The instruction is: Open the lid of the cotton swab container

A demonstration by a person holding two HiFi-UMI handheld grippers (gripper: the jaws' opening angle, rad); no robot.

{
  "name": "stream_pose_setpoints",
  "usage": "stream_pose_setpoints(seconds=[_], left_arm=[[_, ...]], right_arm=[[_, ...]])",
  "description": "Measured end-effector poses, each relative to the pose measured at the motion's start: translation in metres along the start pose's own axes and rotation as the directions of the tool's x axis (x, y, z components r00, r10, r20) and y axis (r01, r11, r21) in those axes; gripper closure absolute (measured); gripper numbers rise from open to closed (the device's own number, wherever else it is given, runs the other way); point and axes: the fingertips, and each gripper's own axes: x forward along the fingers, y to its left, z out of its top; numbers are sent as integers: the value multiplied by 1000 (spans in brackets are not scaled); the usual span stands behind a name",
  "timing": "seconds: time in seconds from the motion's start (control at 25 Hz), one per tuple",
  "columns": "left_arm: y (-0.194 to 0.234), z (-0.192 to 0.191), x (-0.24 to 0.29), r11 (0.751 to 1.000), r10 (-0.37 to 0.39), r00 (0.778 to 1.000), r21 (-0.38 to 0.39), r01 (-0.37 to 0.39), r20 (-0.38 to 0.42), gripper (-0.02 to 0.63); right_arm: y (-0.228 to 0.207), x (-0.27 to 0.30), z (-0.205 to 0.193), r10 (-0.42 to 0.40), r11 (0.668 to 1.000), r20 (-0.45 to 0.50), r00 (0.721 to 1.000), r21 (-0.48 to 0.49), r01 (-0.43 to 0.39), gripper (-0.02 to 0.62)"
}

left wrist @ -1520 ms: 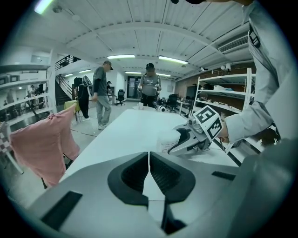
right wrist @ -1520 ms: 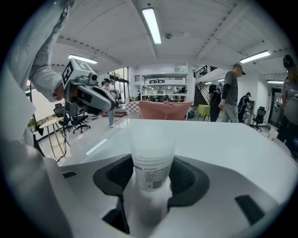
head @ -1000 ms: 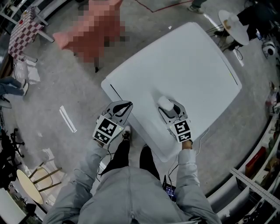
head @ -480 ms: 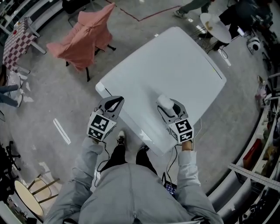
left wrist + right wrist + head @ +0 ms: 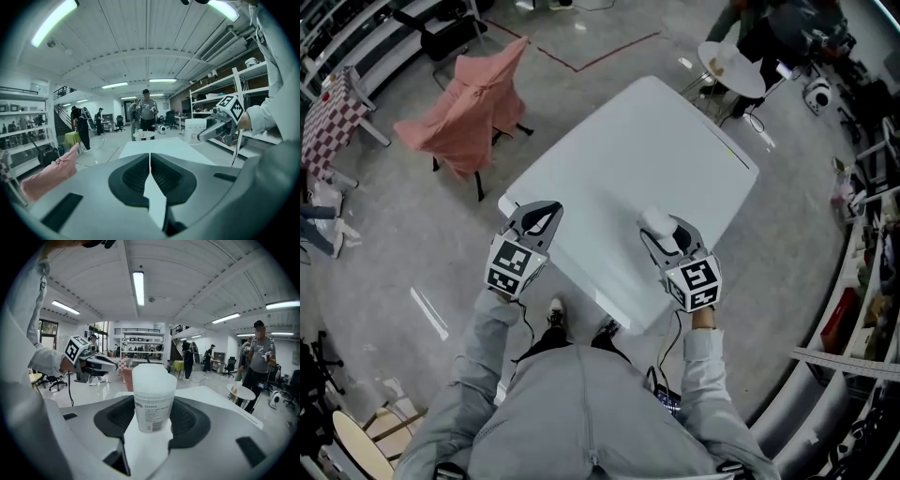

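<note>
Right hand-held gripper (image 5: pixel 664 231) (image 5: pixel 152 423) is clamped on the lower body of a frosted white cylindrical plastic cotton swab container (image 5: pixel 653 221) (image 5: pixel 152 397). The container is upright, over the near right part of the white rectangular table (image 5: pixel 628 150). Its domed translucent lid (image 5: pixel 150 378) is on. In the head view the gripper body covers the container's base, so I can't tell if it rests on the table or is lifted. The small label print is mostly unreadable, and the contents can't be seen through the frosted wall.

Left hand-held gripper (image 5: pixel 541 215) (image 5: pixel 150 161) has its jaws pressed together with nothing between them. It hovers at the table's near left edge, well apart from the container, and whether it touches the table is unclear.

Both of the person's forearms are in grey sleeves (image 5: pixel 581 412), and the hands are hidden behind the marker cubes.

A pink cloth draped over a chair (image 5: pixel 473 98) stands off the table's far left. A small round white side table (image 5: pixel 731 64) sits past the far corner, partly cut off by a standing person. Background people (image 5: pixel 146 108) are small and indistinct.
</note>
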Motion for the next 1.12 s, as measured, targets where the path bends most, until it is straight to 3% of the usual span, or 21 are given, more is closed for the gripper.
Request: stream_pose_setpoints(seconds=[0.72, 1.12], left_arm=[[-29, 84, -13, 994, -44, 991, 107, 30, 123, 578], [-52, 104, -11, 987, -93, 984, 146, 70, 153, 578]], right_arm=[[-7, -78, 66, -101, 994, 97, 990, -19, 104, 350], [-6, -96, 69, -102, 994, 112, 989, -17, 104, 350]])
